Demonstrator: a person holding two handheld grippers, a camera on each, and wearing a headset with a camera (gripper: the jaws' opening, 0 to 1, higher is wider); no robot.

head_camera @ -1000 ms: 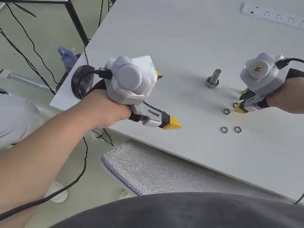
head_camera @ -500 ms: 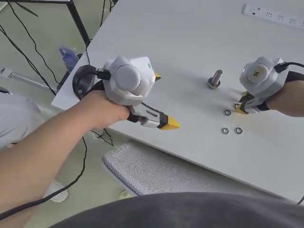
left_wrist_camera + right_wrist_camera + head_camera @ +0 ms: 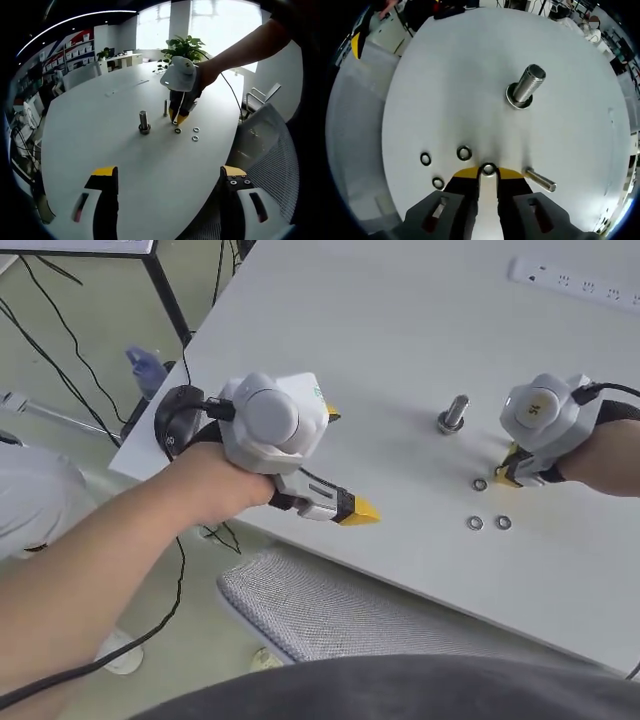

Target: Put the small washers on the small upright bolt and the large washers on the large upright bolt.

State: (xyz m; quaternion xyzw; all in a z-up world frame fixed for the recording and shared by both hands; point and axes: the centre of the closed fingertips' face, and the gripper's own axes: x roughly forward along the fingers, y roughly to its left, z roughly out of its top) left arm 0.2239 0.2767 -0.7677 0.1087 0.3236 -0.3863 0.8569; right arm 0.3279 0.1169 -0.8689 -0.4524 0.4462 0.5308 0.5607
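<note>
The right gripper has its jaws pressed nearly together, pinching a small washer by its rim at the very tips. I cannot tell whether it is clear of the surface. The small bolt stands just beside the right-hand jaw. The large bolt stands well ahead of the jaws and a little to the right. Three loose washers lie just left of the jaws. The left gripper hangs back with its jaws spread wide and empty, and everything lies far ahead of them.

The hold is the weak point: so thin a ring (caught only at the tips) could twist or flick out if the squeeze shifts. The small bolt is also very near the jaw, so a careless sideways swing may tip it over. If the washer arrives tilted, its hole will likely catch on the bolt's top instead of dropping down.
</note>
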